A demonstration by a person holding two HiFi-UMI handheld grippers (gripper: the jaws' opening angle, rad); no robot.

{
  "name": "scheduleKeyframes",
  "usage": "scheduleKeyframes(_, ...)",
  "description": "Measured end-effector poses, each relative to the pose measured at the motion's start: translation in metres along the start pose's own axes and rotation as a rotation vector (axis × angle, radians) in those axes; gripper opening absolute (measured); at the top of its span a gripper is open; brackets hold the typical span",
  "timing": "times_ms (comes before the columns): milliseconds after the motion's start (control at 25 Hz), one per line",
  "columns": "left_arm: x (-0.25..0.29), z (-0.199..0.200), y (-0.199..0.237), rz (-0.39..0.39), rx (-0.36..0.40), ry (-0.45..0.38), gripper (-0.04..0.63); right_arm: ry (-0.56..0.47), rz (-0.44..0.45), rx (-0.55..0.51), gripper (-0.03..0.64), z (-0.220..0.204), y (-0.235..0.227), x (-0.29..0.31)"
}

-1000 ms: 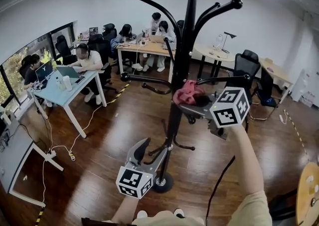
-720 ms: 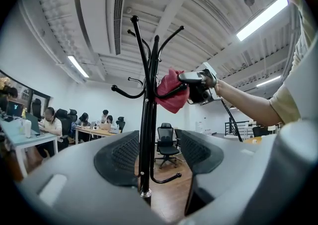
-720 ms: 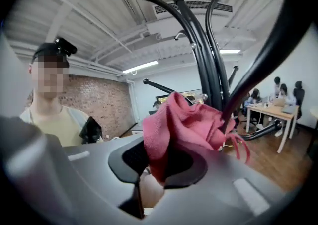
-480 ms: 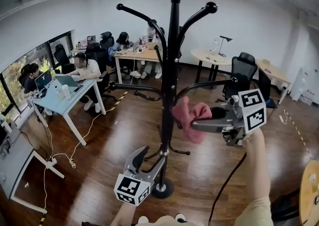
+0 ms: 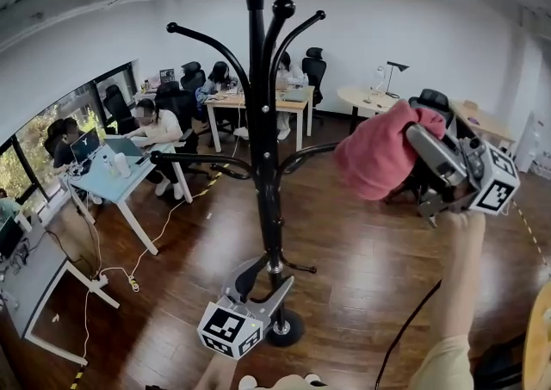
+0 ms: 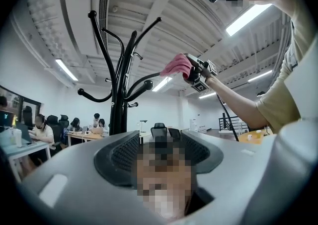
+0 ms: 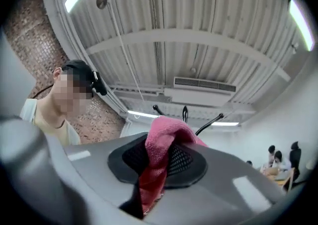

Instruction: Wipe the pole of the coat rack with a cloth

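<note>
The black coat rack (image 5: 260,164) stands on the wooden floor, its pole upright and its curved hooks spreading at the top. My right gripper (image 5: 413,135) is raised to the right of the pole, apart from it, and shut on a pink cloth (image 5: 377,152) that bulges out of the jaws. In the right gripper view the cloth (image 7: 163,137) hangs between the jaws, with the rack's top (image 7: 185,113) far behind. My left gripper (image 5: 261,281) hovers low by the rack's base, open and holding nothing. The left gripper view shows the rack (image 6: 117,105) and the cloth (image 6: 176,64) held high.
Desks (image 5: 116,175) with seated people line the left wall and the back (image 5: 250,102). Office chairs and a round table (image 5: 370,100) stand behind on the right. A white cable (image 5: 129,272) trails over the floor at left. A black cable hangs below my right arm.
My right gripper has lifted the pink cloth up and to the right, away from the pole. The view has swung, so the rack now sits further left. The left gripper stays low.
</note>
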State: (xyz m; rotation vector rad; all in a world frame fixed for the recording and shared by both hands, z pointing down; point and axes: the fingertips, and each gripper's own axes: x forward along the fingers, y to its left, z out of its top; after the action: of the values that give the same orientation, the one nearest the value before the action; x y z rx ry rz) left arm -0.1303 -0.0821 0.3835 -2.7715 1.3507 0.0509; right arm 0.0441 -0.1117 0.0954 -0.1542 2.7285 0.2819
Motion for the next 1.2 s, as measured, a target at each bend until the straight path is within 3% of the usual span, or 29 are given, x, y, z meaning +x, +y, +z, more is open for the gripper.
scheduleKeyframes(200, 0.018, 0.001, -0.013, 0.039, -0.007, 0.01, 0.238, -0.156, -0.055, -0.159, 0.058, 0.07, -0.036, 0.003)
scheduleKeyframes(400, 0.024, -0.004, -0.015, 0.116, -0.007, 0.037, 0.238, -0.097, -0.096, -0.403, 0.06, 0.085, -0.073, 0.061)
scheduleKeyframes(720, 0.012, -0.004, 0.0, 0.242, -0.005, 0.048, 0.235, -0.02, -0.15, -0.319, 0.06, 0.036, -0.15, 0.129)
scheduleKeyframes(920, 0.003, -0.001, 0.009, 0.269, 0.002, 0.043, 0.232, 0.002, -0.021, -0.417, 0.06, 0.047, -0.117, 0.187)
scheduleKeyframes(1000, -0.001, 0.002, 0.016, 0.277, 0.004, 0.035, 0.232, 0.046, 0.009, -0.411, 0.06, 0.046, -0.11, 0.211)
scheduleKeyframes(1200, -0.001, 0.007, 0.021, 0.27, 0.015, 0.019, 0.229, 0.197, 0.107, -0.395, 0.06, -0.004, -0.095, 0.231)
